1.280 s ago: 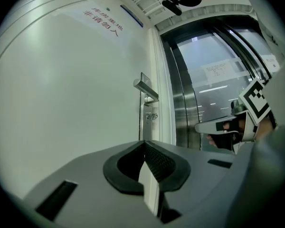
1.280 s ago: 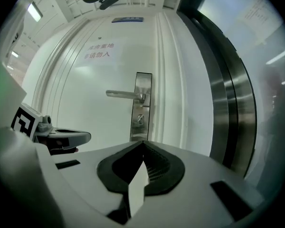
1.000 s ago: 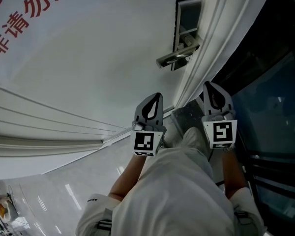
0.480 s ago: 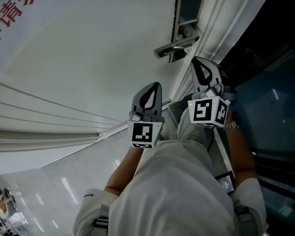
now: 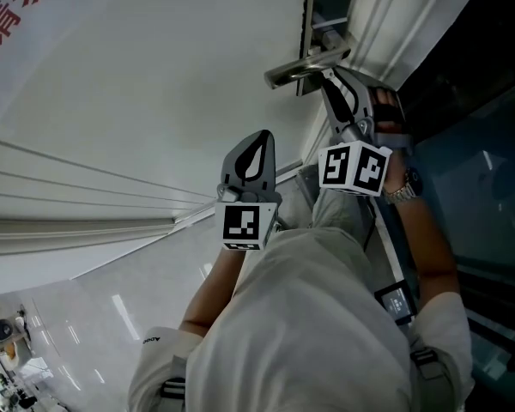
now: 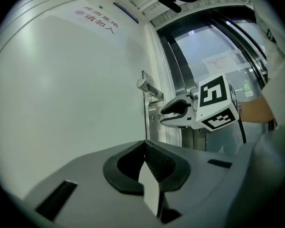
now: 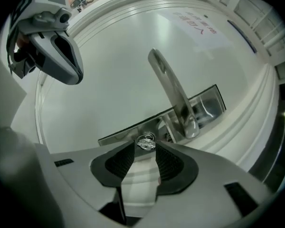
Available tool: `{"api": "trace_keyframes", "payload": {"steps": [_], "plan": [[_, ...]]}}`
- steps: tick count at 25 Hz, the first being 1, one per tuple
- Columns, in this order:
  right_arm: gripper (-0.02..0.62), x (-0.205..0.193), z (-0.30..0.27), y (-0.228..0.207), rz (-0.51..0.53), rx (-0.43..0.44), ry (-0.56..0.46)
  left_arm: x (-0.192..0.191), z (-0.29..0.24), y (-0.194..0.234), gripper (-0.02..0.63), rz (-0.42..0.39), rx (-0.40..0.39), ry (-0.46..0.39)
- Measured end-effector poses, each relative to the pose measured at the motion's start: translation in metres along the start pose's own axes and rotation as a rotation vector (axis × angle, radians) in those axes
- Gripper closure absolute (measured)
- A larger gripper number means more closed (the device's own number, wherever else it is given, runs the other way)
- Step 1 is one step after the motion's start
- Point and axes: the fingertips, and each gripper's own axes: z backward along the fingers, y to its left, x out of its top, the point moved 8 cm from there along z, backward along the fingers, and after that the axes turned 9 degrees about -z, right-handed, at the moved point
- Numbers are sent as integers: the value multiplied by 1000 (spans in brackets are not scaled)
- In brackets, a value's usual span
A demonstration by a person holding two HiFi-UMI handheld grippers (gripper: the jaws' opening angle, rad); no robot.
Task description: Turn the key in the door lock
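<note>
Right gripper view: the right gripper, now brought up to the door lock, is opening its jaws with the key just ahead between their tips, untouched, so gripping comes next; the left gripper hangs back, closed on nothing.

Left gripper held level, jaws together, empty. Right gripper reaches ahead of it on an outstretched forearm, jaws opening; key head sits between the tips, apparently ungripped.
</note>
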Motion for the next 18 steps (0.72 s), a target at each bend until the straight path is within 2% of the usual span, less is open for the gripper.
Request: {"api": "trace_keyframes", "payload": {"steps": [8,18], "plan": [[482,3,-11,2,135,-32,-27,-1,1,-4,598,2,18,5],[482,3,-13,3,106,-59,-30,-2,2,-4,598,-1,26,8]]}}
